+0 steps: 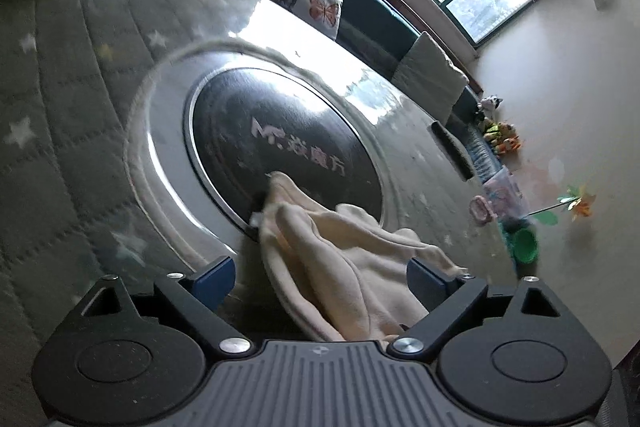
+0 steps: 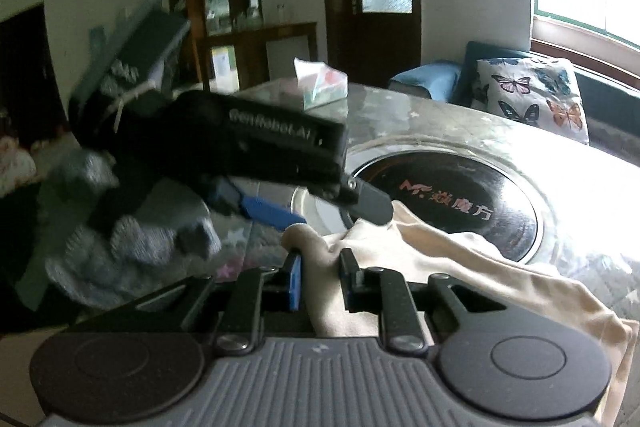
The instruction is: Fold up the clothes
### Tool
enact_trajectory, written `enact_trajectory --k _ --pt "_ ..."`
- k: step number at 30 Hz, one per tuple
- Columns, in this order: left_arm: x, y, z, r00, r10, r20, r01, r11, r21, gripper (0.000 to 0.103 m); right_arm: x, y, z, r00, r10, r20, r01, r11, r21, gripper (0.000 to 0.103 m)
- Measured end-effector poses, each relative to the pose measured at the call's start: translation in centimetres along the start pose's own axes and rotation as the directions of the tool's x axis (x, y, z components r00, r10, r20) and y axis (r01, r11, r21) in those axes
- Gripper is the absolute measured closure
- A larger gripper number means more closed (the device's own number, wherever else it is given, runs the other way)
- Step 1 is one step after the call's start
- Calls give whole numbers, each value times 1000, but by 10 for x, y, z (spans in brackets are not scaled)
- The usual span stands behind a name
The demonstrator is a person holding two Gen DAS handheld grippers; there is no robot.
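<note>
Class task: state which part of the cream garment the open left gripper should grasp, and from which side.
Grip the raised fold of the cream garment lying between the left gripper fingers, coming straight forward. That ridge stands proud of the table, so likely pinchable.

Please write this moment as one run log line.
left gripper: open around cloth | right gripper: shut on cloth | table: cloth crumpled
</note>
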State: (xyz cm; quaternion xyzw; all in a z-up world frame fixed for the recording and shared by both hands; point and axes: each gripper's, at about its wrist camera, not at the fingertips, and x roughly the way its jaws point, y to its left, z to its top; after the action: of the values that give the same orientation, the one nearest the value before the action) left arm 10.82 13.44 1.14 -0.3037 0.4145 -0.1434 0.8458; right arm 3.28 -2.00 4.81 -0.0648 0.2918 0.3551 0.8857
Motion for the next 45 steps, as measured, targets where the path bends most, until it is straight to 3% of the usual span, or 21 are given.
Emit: enact_trajectory --k 4,6,8,12,17,22,27,31,40,45 --pt "9 -2 -1 999 -18 -27 17 1000 -24 27 -3 -4 -2 1000 21 6 -21 1000 5 85" --pt "15 -1 0 999 -27 -45 26 999 -39 41 -3 -5 -3 1000 29 4 -29 1000 4 85" --pt "20 0 1 998 -26 -63 23 998 -55 68 -2 -5 -4 999 35 1 -35 999 2 85" --pt "23 4 0 997 -8 -71 4 998 -62 81 -2 -8 -8 999 37 -10 -37 999 5 84" --pt "26 6 -2 997 12 -71 -16 998 -54 83 -18 -22 -12 999 34 -1 -33 997 62 80" --pt "26 8 -3 997 21 -71 -25 998 -49 83 -39 -57 -20 996 -86 13 83 987 137 80" --pt "26 8 -3 997 28 -70 -31 999 -42 83 -43 -109 -31 968 -250 -16 247 938 242 80" --pt "27 6 -3 997 36 -69 -37 999 -26 83 -37 -145 -48 948 -312 -63 315 893 320 80" --pt "27 5 -2 997 45 -70 -47 999 -17 83 -55 -170 -64 921 -385 -58 375 835 403 80" --pt "28 4 -2 996 51 -67 -52 999 -13 83 -54 -186 -71 922 -380 -77 371 805 463 75"
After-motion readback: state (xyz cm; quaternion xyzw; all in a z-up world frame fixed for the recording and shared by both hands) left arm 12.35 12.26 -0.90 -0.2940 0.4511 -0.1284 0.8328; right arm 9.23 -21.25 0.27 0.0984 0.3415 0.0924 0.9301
